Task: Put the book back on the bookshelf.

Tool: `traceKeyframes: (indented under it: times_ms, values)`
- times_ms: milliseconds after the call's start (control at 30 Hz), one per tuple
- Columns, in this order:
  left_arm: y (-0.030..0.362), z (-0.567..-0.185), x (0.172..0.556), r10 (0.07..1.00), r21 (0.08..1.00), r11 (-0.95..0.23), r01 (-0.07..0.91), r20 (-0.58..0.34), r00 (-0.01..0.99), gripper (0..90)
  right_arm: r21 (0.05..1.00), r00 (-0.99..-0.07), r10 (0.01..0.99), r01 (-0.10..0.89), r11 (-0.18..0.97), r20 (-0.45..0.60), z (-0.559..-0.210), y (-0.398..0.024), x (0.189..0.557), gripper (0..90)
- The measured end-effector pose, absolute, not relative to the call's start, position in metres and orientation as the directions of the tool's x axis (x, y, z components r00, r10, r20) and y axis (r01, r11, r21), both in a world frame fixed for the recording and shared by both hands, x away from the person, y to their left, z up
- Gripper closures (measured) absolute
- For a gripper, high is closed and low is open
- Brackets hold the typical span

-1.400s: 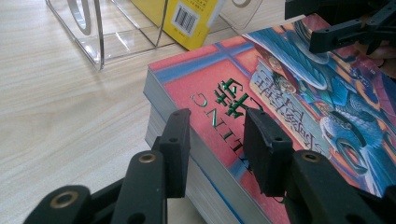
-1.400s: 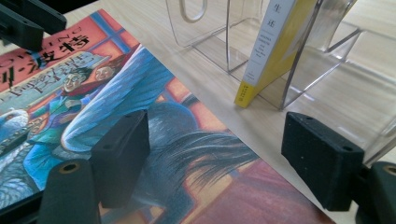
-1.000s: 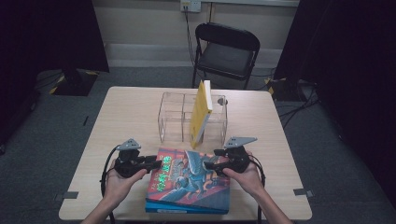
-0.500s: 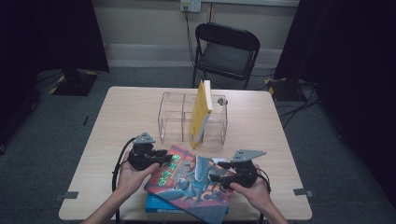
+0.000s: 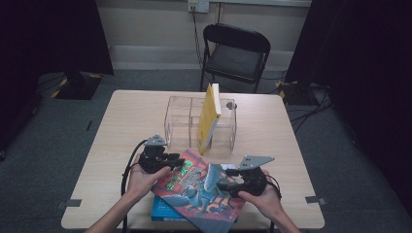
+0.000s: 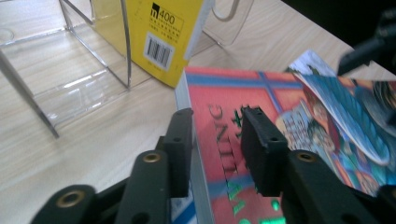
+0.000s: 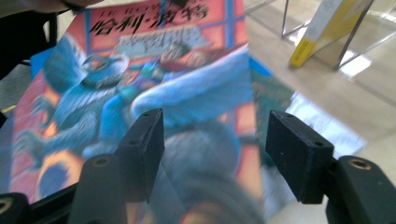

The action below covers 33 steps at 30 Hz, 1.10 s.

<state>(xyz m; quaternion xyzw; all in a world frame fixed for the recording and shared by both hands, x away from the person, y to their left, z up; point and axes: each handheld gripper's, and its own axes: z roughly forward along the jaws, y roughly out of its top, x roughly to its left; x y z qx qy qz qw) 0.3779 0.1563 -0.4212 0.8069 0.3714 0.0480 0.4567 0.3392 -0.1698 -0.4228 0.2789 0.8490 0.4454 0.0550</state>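
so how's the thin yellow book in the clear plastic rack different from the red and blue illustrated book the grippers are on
The thin yellow book stands on edge, leaning inside the clear plastic rack; the red and blue illustrated book is tilted near the table's front edge, above a blue book. The yellow one has a plain cover, the other a picture. No gripper touches the yellow one; the left gripper straddles the illustrated book's edge. Both are closed.

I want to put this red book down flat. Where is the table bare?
Bare wood lies left of the clear rack and right of it, to the edge. The near middle is crowded: blue book, red book and both hands.
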Motion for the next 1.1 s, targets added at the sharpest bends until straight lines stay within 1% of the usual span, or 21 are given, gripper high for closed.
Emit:
traceKeyframes:
  times_ms: [33, 133, 267, 333, 400, 433, 500, 533, 600, 767, 967, 1033, 1100]
  values:
    - [0.158, -0.421, 0.375, 0.643, 0.773, -0.302, 0.559, -0.268, 0.718, 60.3, 0.792, -0.838, 0.522, 0.423, 0.44, 0.158, -0.42, -0.168, 0.343, 37.1]
    - [0.164, -0.419, 0.362, 0.639, 0.773, -0.322, 0.546, -0.249, 0.728, 58.5, 0.801, -0.837, 0.523, 0.419, 0.428, 0.159, -0.416, -0.161, 0.35, 37.9]
    - [0.18, -0.418, 0.344, 0.629, 0.773, -0.327, 0.544, -0.251, 0.735, 55.9, 0.789, -0.835, 0.536, 0.409, 0.458, 0.122, -0.415, -0.149, 0.357, 40.1]
    - [0.187, -0.418, 0.335, 0.623, 0.779, -0.326, 0.536, -0.249, 0.741, 54.2, 0.793, -0.839, 0.525, 0.413, 0.447, 0.141, -0.415, -0.146, 0.358, 41.2]
    - [0.195, -0.418, 0.324, 0.614, 0.789, -0.314, 0.527, -0.254, 0.747, 53.0, 0.782, -0.838, 0.53, 0.415, 0.465, 0.13, -0.417, -0.143, 0.359, 43.8]
    - [0.198, -0.418, 0.319, 0.608, 0.79, -0.317, 0.524, -0.255, 0.752, 50.7, 0.776, -0.839, 0.527, 0.42, 0.47, 0.134, -0.418, -0.143, 0.36, 45.2]
    - [0.204, -0.418, 0.309, 0.611, 0.794, -0.32, 0.516, -0.243, 0.753, 47.1, 0.771, -0.838, 0.525, 0.432, 0.468, 0.15, -0.421, -0.143, 0.362, 45.4]
    - [0.205, -0.418, 0.307, 0.608, 0.793, -0.32, 0.518, -0.247, 0.755, 43.9, 0.768, -0.836, 0.526, 0.437, 0.468, 0.156, -0.42, -0.143, 0.362, 45.9]
    - [0.207, -0.422, 0.3, 0.61, 0.785, -0.325, 0.527, -0.252, 0.751, 40.9, 0.766, -0.836, 0.526, 0.438, 0.469, 0.156, -0.421, -0.143, 0.362, 46.2]
    - [0.216, -0.431, 0.292, 0.599, 0.781, -0.32, 0.536, -0.271, 0.753, 39.9, 0.764, -0.834, 0.527, 0.446, 0.466, 0.165, -0.421, -0.143, 0.363, 46.0]
    - [0.217, -0.434, 0.293, 0.579, 0.787, -0.334, 0.519, -0.264, 0.772, 43.8, 0.764, -0.829, 0.533, 0.453, 0.46, 0.171, -0.422, -0.144, 0.363, 45.9]
    - [0.218, -0.436, 0.295, 0.573, 0.781, -0.327, 0.532, -0.284, 0.769, 42.3, 0.763, -0.828, 0.534, 0.454, 0.46, 0.17, -0.422, -0.144, 0.363, 46.1]
    - [0.218, -0.437, 0.296, 0.569, 0.781, -0.319, 0.537, -0.295, 0.767, 43.4, 0.763, -0.828, 0.534, 0.453, 0.461, 0.17, -0.422, -0.144, 0.363, 46.9]
